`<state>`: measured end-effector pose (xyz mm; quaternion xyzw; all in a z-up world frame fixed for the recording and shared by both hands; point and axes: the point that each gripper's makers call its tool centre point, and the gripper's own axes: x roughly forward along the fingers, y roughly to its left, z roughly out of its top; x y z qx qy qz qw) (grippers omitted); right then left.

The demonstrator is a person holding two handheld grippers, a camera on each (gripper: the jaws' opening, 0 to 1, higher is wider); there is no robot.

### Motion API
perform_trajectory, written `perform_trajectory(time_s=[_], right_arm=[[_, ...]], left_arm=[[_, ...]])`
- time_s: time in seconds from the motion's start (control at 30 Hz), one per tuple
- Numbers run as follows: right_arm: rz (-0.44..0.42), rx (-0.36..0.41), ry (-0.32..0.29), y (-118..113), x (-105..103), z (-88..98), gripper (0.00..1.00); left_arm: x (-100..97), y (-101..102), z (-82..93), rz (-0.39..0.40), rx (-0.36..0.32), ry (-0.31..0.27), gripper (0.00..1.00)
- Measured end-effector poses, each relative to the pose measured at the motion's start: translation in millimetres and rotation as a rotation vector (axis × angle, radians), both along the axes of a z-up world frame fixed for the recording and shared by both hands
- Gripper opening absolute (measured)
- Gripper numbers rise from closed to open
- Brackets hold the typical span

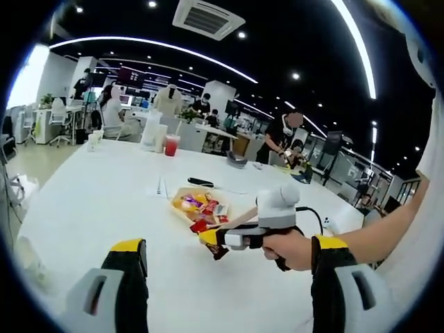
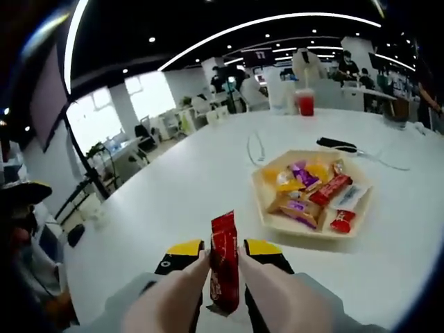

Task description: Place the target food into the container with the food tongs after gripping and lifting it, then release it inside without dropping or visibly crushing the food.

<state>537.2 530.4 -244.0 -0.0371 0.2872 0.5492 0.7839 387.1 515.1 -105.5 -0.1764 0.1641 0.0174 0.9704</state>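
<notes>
Table (image 2: 173, 187) white and broad, carrying a shallow tray (image 2: 267, 215) of wrapped snacks. Right gripper (image 2: 223, 258) jaws clamped on a red snack packet (image 2: 224, 267) short of the tray (light, crinkly, slippery; mid-body hold suits). Left gripper (image 1: 229, 277) jaws apart, empty.

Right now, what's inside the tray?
The tray holds a loose pile of wrapped snacks: yellow, purple, red and white packets. Whatever lies beneath them is covered. One red packet is outside it, clamped in the right tongs.
</notes>
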Motion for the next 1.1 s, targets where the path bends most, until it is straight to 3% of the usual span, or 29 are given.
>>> perform_trajectory(time_s=[1.1], right_arm=[[-0.063, 0.044, 0.006, -20, 24, 14.2, 0.21]], left_arm=[[4.8, 2, 3.7, 0.011, 0.004, -0.002, 0.99]])
